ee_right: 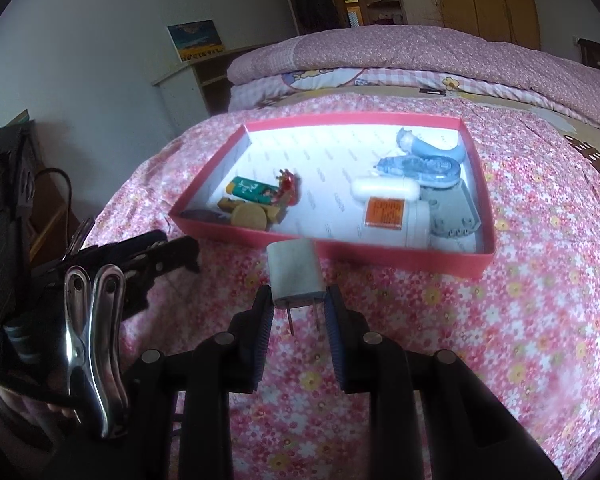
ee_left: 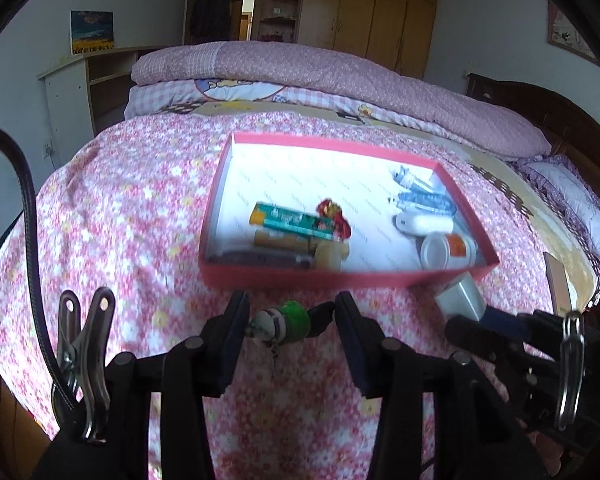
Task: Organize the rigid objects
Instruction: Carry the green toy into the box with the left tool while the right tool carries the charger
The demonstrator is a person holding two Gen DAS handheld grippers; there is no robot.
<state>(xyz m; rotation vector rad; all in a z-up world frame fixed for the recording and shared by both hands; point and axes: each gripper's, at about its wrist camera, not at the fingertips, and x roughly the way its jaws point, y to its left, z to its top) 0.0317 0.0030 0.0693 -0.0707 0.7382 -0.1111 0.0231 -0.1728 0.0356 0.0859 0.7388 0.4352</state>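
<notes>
**Both grippers loaded in front of the pink box**

Left gripper held above the pink flowered bedspread, just short of the near wall of the shallow pink cardboard box with a white floor. Jaws part-way apart, clamped across a small green, white and black toy-like piece, lying crosswise between the pads; too blurred to identify further.

Right gripper likewise off the bedspread, near the box's near wall, toward its right near corner in the left wrist view. Jaws narrow, pressed on the base of a white cube-shaped plug adapter, its two metal prongs pointed back toward the camera, body tilted toward the box.

Box set on the bedspread toward the middle of the bed. In its left near corner: a green and yellow printed flat pack, a small red figure, tan wooden cylindrical pieces. Along its right wall: a white bottle with an orange label lying on its side near the front, a white oval capsule-shaped case just behind it, a grey plastic plate beside the bottle, and two blue-and-clear plastic items toward the right far corner.

Folded pink quilt piled along the far edge of the bed.
</notes>
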